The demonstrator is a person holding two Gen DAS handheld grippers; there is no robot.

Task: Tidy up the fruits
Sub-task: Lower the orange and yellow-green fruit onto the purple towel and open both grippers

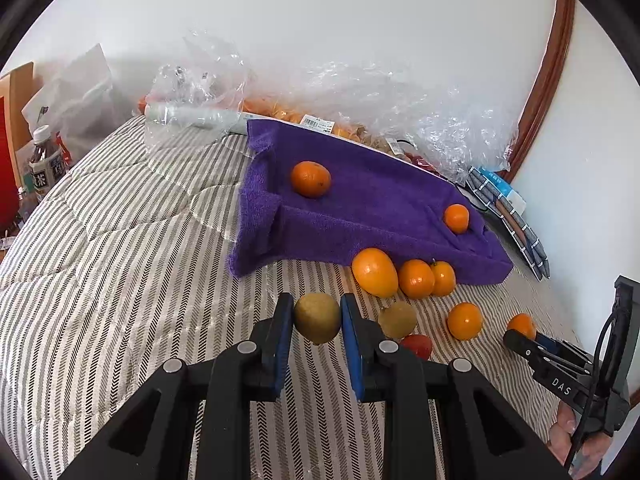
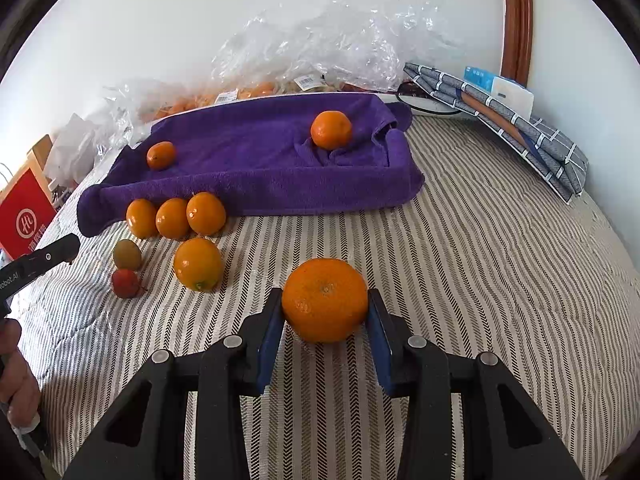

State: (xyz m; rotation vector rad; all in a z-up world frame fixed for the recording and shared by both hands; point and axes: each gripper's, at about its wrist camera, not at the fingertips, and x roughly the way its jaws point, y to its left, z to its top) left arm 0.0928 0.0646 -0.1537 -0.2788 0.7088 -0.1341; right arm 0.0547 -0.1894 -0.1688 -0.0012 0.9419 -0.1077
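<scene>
Left tool [image 1: 317, 320] clamping kiwi [image 1: 317, 317], right tool [image 2: 325, 312] gripping orange [image 2: 324, 300], striped bedding [image 2: 460, 260]

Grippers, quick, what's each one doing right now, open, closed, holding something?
Left gripper: closed on a greenish-brown kiwi.
Right gripper: closed on a large orange.

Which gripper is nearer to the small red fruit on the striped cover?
Left. The left gripper, shut on a kiwi, is just beside the red fruit; the right gripper, holding an orange, is farther.
</scene>
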